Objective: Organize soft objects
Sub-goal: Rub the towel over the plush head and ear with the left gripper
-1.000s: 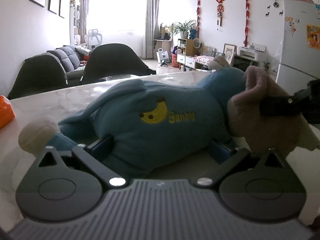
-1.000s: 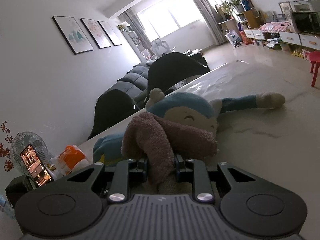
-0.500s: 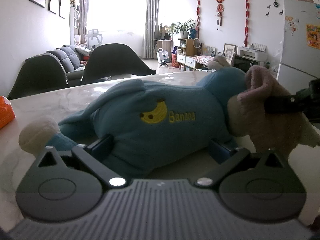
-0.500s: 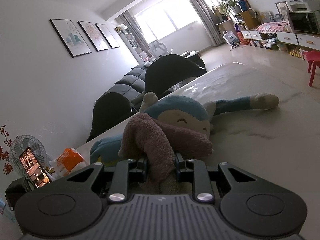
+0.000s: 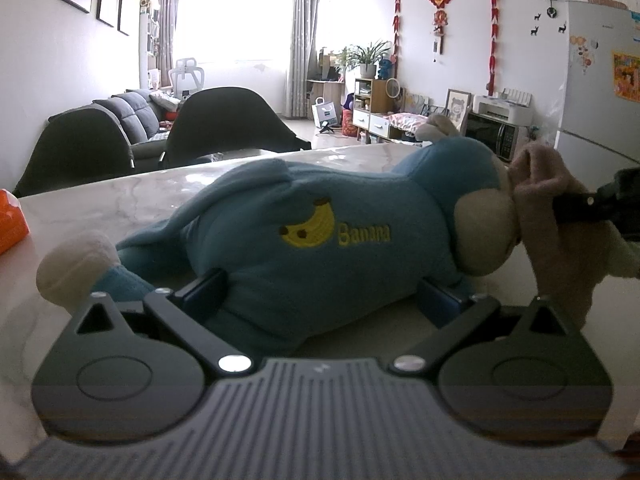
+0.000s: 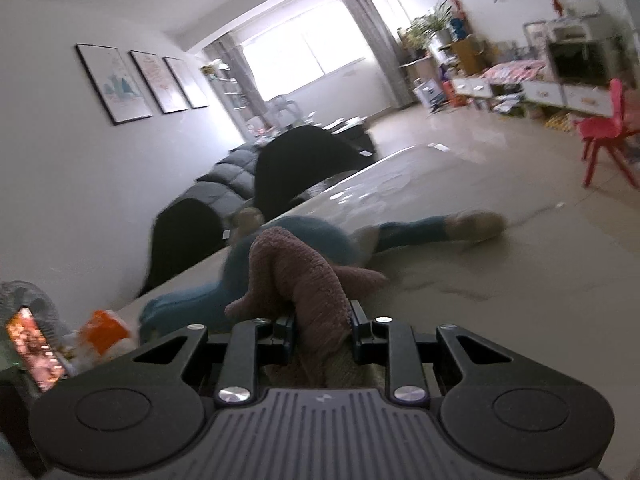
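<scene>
A blue plush monkey [image 5: 320, 240] with a banana badge lies on its side on the marble table [image 5: 152, 192]. My left gripper [image 5: 322, 294] is shut on its belly, one finger on each side. A brown-pink fuzzy cloth [image 5: 560, 248] hangs just right of the monkey's muzzle, pinched by a black finger [image 5: 576, 208] of the other gripper. In the right wrist view my right gripper [image 6: 322, 320] is shut on that cloth [image 6: 304, 276], which stands up in a peak in front of the monkey's head [image 6: 320, 232]. The monkey's arm stretches right across the table.
An orange packet [image 5: 10, 220] sits at the table's left end, seen again [image 6: 104, 330] beside a lit phone [image 6: 36, 352] on a stand. Dark chairs [image 5: 224, 128] line the far edge. Bare tabletop [image 6: 500, 300] spreads right of the monkey.
My right gripper has carried the cloth off to the right, away from the monkey's head, baring the muzzle. Its view has swung and blurred. The left gripper has held still.
</scene>
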Tool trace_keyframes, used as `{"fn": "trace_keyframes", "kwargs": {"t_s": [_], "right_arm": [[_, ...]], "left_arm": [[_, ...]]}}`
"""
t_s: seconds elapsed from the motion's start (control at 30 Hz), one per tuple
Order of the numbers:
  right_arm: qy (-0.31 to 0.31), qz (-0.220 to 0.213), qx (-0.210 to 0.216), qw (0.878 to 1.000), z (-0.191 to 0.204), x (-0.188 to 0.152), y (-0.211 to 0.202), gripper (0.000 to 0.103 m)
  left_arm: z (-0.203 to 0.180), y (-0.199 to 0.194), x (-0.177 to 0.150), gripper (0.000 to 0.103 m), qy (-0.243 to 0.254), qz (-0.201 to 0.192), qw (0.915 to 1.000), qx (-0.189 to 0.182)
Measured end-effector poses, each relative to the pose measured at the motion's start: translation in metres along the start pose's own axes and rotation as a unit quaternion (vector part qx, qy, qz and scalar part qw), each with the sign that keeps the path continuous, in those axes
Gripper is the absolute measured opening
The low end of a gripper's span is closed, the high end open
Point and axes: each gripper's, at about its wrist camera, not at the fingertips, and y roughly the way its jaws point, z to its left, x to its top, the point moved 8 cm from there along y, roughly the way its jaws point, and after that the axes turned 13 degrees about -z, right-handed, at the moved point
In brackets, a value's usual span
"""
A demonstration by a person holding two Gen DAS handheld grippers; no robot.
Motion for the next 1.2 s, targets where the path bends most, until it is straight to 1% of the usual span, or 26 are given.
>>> {"fn": "trace_keyframes", "kwargs": {"t_s": [0.1, 0.17, 0.27, 0.37, 0.47, 0.6, 0.7, 0.87, 1.03, 1.13, 1.17, 1.2], "right_arm": [[-0.017, -0.008, -0.043, 0.999, -0.017, 0.002, 0.002, 0.027], [-0.011, -0.009, -0.054, 0.998, -0.025, 0.003, 0.002, 0.027], [0.009, -0.015, -0.038, 0.999, -0.023, 0.008, -0.001, 0.027], [0.001, -0.028, 0.007, 1.0, 0.003, 0.018, -0.008, 0.027], [-0.017, -0.033, 0.05, 0.998, 0.032, 0.02, -0.01, 0.027], [-0.037, -0.023, 0.059, 0.997, 0.044, 0.008, 0.003, 0.027], [-0.044, -0.025, 0.039, 0.998, 0.033, 0.004, 0.008, 0.027], [-0.019, -0.021, 0.012, 1.0, 0.006, 0.004, 0.013, 0.028], [-0.021, -0.013, -0.033, 0.999, -0.015, -0.004, 0.02, 0.028], [-0.037, -0.002, -0.08, 0.996, -0.033, -0.01, 0.026, 0.026], [-0.036, 0.001, -0.092, 0.995, -0.041, -0.013, 0.027, 0.026], [-0.025, 0.003, -0.094, 0.995, -0.047, -0.016, 0.026, 0.026]], "left_arm": [[0.0, 0.0, 0.0, 0.102, -0.001, 0.0, 1.0, 0.0], [0.0, 0.001, 0.0, 0.102, -0.001, 0.0, 1.0, 0.0], [0.0, 0.0, 0.0, 0.102, -0.001, 0.0, 1.0, 0.0], [-0.001, 0.0, 0.0, 0.102, 0.002, 0.001, 1.0, 0.002], [-0.002, 0.001, 0.0, 0.102, 0.003, 0.002, 1.0, 0.002], [-0.002, 0.0, -0.001, 0.102, 0.005, 0.002, 1.0, 0.003], [-0.002, 0.0, -0.001, 0.102, 0.007, 0.002, 1.0, 0.003], [-0.002, 0.0, -0.001, 0.102, 0.01, 0.003, 0.9999, 0.003], [-0.004, -0.001, -0.001, 0.102, 0.01, 0.003, 0.9999, 0.004], [-0.004, 0.0, -0.001, 0.102, 0.007, 0.003, 1.0, 0.004], [-0.004, -0.001, -0.001, 0.102, 0.006, 0.003, 1.0, 0.004], [-0.004, -0.001, -0.001, 0.102, 0.006, 0.003, 1.0, 0.003]]}}
